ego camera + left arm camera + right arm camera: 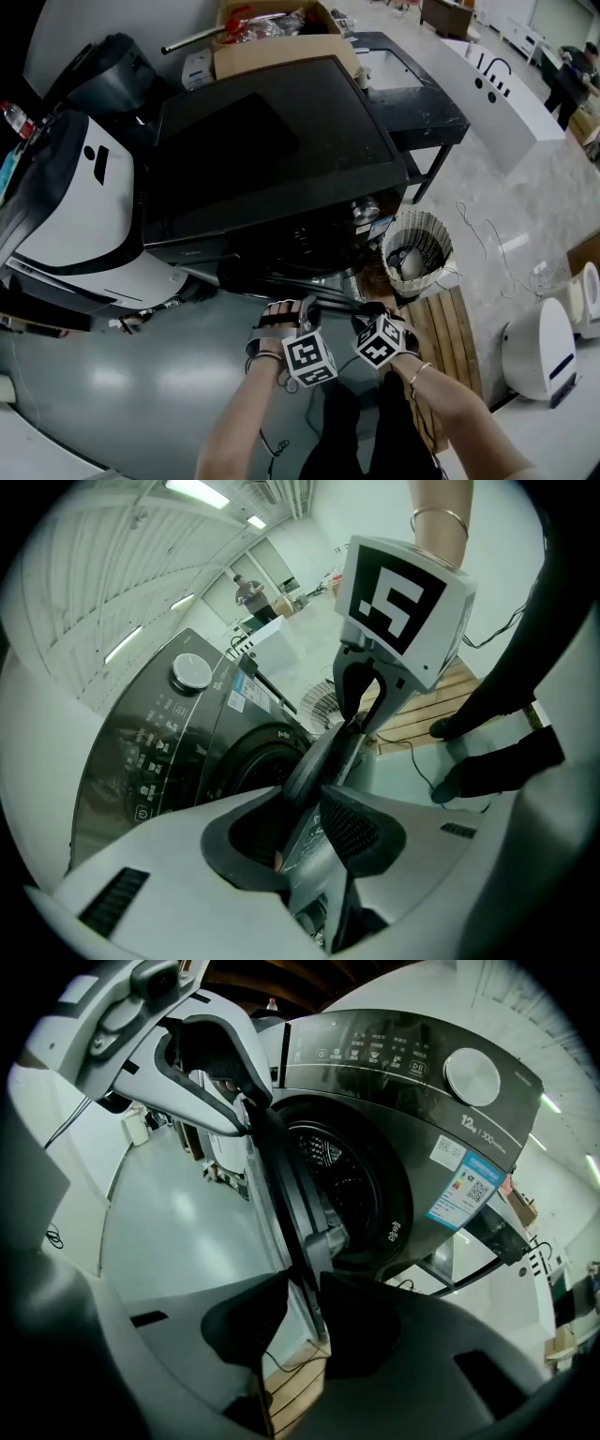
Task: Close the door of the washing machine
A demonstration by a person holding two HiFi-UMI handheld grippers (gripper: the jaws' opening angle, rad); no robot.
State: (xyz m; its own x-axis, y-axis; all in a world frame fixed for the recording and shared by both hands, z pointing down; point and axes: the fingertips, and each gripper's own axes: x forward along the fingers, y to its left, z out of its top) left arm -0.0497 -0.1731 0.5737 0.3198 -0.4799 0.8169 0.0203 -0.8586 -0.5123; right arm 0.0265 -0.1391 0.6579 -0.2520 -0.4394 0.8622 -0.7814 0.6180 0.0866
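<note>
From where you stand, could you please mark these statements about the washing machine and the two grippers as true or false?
1. The round dark door of the dark grey front-loading washing machine is shut. False: it stands open.
2. The door's edge runs between the fingers of the left gripper. True.
3. The right gripper is well clear of the door. False: the door's edge lies between its fingers too.
4. A pale woven basket stands beside the machine. True.

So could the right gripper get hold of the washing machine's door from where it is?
Probably yes: the edge of the door sits between the fingers of the right gripper, nothing blocking it.
</note>
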